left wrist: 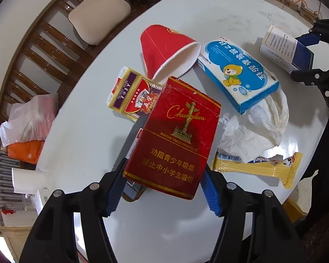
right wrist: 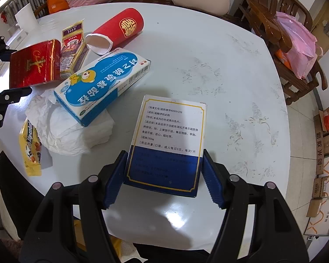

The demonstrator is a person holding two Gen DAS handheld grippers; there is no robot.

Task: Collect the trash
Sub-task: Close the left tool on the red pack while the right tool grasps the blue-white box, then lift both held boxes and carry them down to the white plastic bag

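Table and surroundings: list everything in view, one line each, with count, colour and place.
Table: one, white, round, under everything.
Red cigarette pack: one, red with gold print, between the left gripper's pads.
Medicine box: one, white and dark blue, between the right gripper's pads.
Bear box: one, blue and white, resting on the tissue.
Paper cup: one, red, lying on its side.
Flattened pack: one, red, purple and gold, beside the cup.
Tissue: one crumpled heap, white.
Snack wrapper: one, yellow, near the table edge.
Chairs: several, brown wood, around the table.
Cushion: one, beige, on a chair.
Pink bag: one, on a chair.
Left hand-held gripper: black, blue pads.
Right hand-held gripper: same.
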